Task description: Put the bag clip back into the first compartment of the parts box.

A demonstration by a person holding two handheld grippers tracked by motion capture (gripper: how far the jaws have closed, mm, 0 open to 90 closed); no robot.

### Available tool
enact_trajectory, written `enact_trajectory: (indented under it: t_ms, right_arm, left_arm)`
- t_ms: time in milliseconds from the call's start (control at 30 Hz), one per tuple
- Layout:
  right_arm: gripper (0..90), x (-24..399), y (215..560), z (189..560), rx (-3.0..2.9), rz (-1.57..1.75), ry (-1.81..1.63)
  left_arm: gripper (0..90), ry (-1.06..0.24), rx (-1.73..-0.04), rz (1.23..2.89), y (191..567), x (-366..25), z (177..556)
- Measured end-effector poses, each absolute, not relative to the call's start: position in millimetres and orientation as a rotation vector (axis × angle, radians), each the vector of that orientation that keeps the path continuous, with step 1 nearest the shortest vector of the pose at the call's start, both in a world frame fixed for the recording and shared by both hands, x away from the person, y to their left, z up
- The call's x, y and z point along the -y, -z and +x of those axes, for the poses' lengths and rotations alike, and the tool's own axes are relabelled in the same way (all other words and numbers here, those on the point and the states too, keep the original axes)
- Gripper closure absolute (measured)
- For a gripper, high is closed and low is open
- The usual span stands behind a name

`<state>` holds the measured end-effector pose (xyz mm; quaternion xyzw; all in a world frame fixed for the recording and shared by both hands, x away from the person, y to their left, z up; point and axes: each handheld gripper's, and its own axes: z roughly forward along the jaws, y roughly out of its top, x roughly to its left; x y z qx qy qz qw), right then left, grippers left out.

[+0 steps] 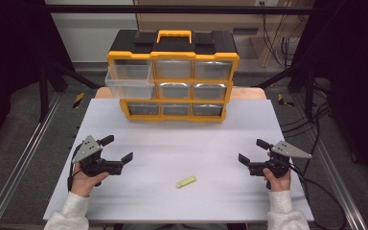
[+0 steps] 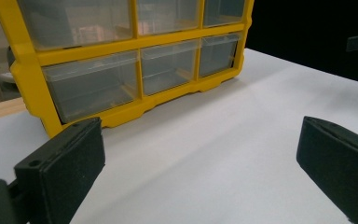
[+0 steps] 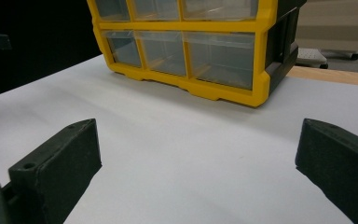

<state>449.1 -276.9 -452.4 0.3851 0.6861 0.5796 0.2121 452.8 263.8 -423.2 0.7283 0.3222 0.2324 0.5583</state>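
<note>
While you look down from the high view, you can see a small yellow-green stick [image 1: 186, 181] lying flat on the white table [image 1: 182, 143], between your two hands and nearer your side than the drawer cabinet [image 1: 172, 76]. Its long axis runs slantwise, the right end pointing a little farther from you than the left. What the stick is made of is too small to tell.

Your left gripper [image 1: 117, 149] sits near the table's left edge with its jaws spread wide and nothing between them. Your right gripper [image 1: 252, 151] sits near the right edge, jaws equally wide apart and empty.

From above you also see the top-left drawer [image 1: 129, 79] pulled out of the cabinet. In the left gripper view that drawer is cut off by the frame; you see the lower rows of clear drawers and bare table between the pads [image 2: 60, 172]. The right gripper view shows the cabinet's right corner and its black side panel [image 3: 282, 39], with the top cut off.
</note>
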Motion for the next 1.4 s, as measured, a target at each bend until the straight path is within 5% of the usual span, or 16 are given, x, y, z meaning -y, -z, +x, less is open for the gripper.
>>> enact_trajectory:
  t_ms: [1400]
  right_arm:
    - [0.4, 274.5, 453.2, 449.3, -1.920, 1.067, -1.603]
  left_arm:
    - [1.1, -0.489, -0.693, 1.831, 412.2, -192.5, 439.0]
